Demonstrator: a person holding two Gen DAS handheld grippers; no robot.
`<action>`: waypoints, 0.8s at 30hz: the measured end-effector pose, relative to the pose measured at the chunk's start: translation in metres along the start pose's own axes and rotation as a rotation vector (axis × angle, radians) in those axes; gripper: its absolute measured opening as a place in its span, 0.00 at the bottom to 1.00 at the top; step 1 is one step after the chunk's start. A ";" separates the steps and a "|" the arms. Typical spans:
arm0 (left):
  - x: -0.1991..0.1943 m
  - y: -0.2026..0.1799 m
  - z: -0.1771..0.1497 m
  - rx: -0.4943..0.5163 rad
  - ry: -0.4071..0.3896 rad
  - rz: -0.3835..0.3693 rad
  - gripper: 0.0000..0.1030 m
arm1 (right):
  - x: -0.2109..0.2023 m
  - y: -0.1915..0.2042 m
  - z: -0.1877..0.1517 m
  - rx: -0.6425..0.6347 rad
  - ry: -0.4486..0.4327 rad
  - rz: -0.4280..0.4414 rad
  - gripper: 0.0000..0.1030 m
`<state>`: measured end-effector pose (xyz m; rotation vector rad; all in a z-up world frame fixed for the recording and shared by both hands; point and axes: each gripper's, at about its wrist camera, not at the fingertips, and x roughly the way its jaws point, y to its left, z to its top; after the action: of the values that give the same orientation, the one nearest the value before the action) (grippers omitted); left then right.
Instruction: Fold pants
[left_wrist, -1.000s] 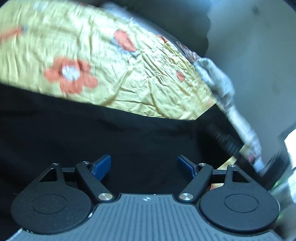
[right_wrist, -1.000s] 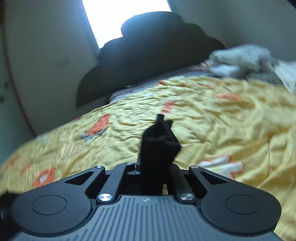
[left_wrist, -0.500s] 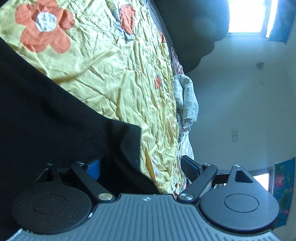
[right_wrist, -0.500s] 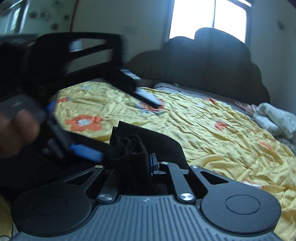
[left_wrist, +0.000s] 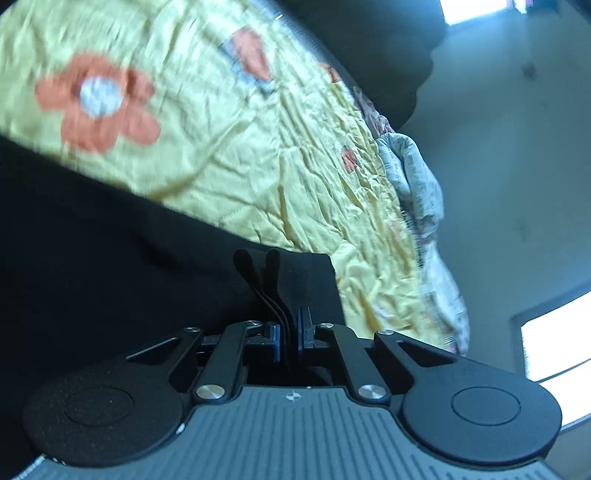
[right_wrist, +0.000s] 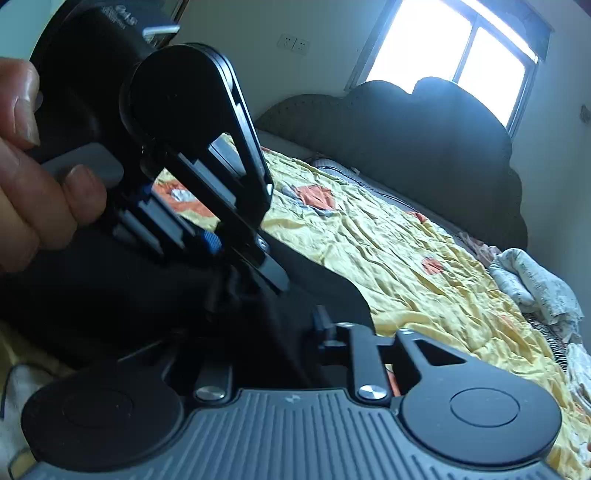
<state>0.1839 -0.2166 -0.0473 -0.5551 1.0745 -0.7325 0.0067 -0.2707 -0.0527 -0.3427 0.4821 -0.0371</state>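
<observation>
**Both claws meeting at one edge of the pants**

A bed under a crinkled yellow bedspread with orange flowers (left_wrist: 229, 147) is carrying the black fabric pants (left_wrist: 92, 240), which are lying across its near side. The left claw (left_wrist: 287, 338) is pinching a bunched fold of the pants, its blue pads pressed together on the cloth. The right claw (right_wrist: 273, 332) is spreading its jaws, black cloth still lying between them. A person's hand (right_wrist: 33, 166) is gripping the left claw's handle.

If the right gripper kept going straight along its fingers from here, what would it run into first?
Most likely the left gripper, which sits just ahead, pinching the black pants. The right gripper, its jaws opening with that fabric between them, has little clear room; depth is hard to judge.
</observation>
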 end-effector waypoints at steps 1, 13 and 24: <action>-0.002 -0.004 -0.001 0.031 -0.014 0.013 0.06 | -0.002 0.000 -0.002 -0.002 -0.002 -0.003 0.25; -0.052 0.001 -0.011 0.265 -0.117 0.220 0.06 | -0.015 0.033 0.021 -0.006 -0.061 0.152 0.11; -0.107 0.014 -0.024 0.431 -0.215 0.381 0.06 | -0.026 0.079 0.043 -0.102 -0.111 0.278 0.11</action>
<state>0.1347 -0.1272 -0.0045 -0.0521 0.7599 -0.5305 -0.0001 -0.1793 -0.0312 -0.3734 0.4186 0.2760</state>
